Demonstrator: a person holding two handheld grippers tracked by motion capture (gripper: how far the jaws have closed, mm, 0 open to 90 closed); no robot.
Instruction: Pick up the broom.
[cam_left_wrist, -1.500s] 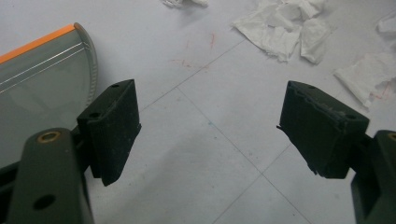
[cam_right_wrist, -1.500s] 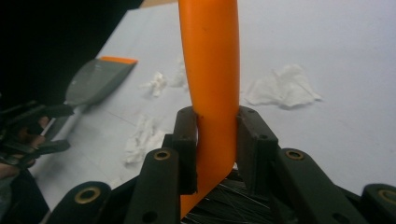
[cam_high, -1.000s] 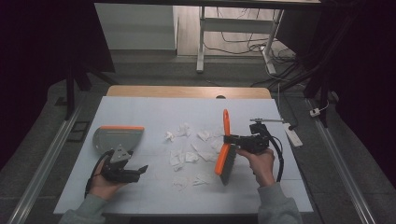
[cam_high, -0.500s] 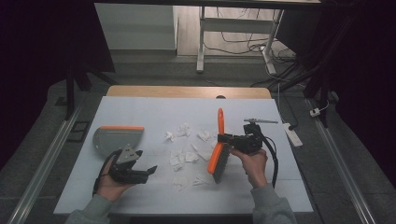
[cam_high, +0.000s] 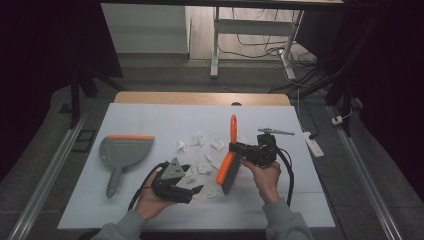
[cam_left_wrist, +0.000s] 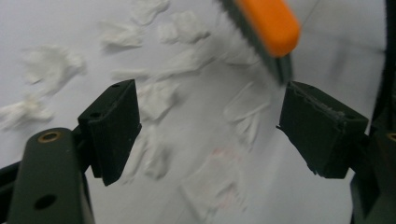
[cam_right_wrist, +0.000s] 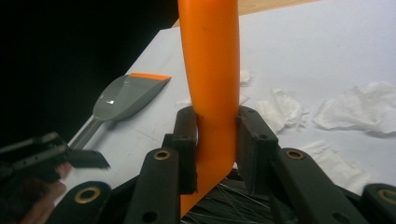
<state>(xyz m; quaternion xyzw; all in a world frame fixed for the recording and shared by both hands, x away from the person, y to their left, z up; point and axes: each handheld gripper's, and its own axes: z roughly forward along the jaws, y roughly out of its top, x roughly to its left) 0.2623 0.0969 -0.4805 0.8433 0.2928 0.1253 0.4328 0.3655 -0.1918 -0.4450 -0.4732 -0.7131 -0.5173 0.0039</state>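
Note:
An orange brush (cam_high: 227, 167) with dark bristles stands tilted on the table's right half, bristles down among white paper scraps (cam_high: 199, 141). My right gripper (cam_high: 236, 149) is shut on its orange handle (cam_right_wrist: 210, 84); in the right gripper view both jaws press the handle's sides. A grey dustpan (cam_high: 125, 150) with an orange lip lies flat at the left, also seen as the dustpan (cam_right_wrist: 126, 95). My left gripper (cam_high: 194, 189) hovers open just left of the brush, over crumpled scraps (cam_left_wrist: 156, 100), with the brush head (cam_left_wrist: 266, 28) beyond its right jaw. Nothing is between its fingers.
The white table top (cam_high: 150, 120) ends in a wooden far edge (cam_high: 200, 98). A white power strip (cam_high: 313, 142) lies off the table's right side. A desk frame and cables stand on the floor behind. More scraps (cam_right_wrist: 359, 109) lie right of the brush handle.
My left gripper has moved right from near the dustpan toward the scraps and brush. My right gripper has carried the brush slightly left and nearer, tilting it more.

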